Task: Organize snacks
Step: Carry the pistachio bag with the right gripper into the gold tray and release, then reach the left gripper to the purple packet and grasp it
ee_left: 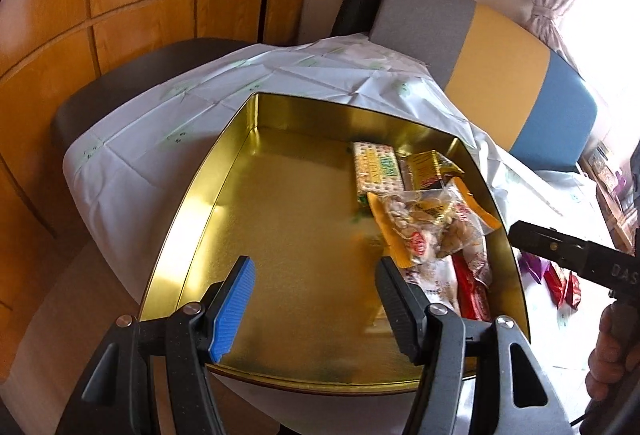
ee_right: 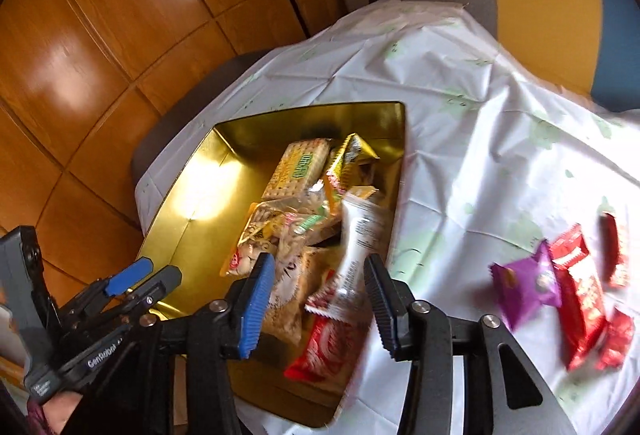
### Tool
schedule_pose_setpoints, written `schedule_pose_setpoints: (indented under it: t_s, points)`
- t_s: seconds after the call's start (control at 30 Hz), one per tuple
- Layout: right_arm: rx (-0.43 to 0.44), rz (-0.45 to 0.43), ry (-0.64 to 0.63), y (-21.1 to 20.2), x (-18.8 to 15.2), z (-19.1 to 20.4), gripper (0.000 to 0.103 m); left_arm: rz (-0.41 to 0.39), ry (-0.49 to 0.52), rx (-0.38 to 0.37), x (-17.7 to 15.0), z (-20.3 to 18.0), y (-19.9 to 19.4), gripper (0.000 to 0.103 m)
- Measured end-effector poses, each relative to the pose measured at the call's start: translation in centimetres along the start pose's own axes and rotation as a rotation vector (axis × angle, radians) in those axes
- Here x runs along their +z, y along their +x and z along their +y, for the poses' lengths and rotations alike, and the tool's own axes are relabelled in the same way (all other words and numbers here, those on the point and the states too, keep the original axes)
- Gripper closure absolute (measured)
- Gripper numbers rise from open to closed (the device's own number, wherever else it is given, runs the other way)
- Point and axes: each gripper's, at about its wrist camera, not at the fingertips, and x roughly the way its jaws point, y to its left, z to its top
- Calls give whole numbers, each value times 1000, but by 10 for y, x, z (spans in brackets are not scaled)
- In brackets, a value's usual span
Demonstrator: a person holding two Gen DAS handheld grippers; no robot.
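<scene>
- Gold-coloured metal tin (ee_left: 248,219) sits open on the desk (ee_right: 472,139), which is covered by a white plastic cloth with faint green prints.
- Snacks are piled along the tin's right side: a cracker packet (ee_left: 376,167) at the far end, a gold wrapper (ee_left: 428,167) beside it, and a clear bag of nuts (ee_left: 432,231) with orange edges lying over both.
- Nearer the front lie a pale beige bag (ee_right: 288,299) and a red wrapper (ee_right: 324,351).
- The left half of the tin's floor is bare.
- Left hand-held gripper (ee_left: 316,307) hovers over the tin's near edge, jaws wide apart, nothing between them.
- Right hand-held gripper (ee_right: 320,299) is over the tin's right side, jaws partly apart. A white snack bar (ee_right: 360,247), blurred, is between and just ahead of its fingers; neither pad presses on it.
- On the cloth to the right of the tin lie a purple packet (ee_right: 524,287) and several red packets (ee_right: 580,287), close together, well apart from the tin.
- A grey, yellow and blue chair back (ee_left: 504,75) stands behind the desk.
</scene>
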Motion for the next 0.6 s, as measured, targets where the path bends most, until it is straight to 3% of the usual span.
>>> schedule_pose_setpoints:
  t_s: [0.6]
  points:
    - [-166,-75,46,-73,-33,-68,43,-22,129,-38,-5,-44,-21,40]
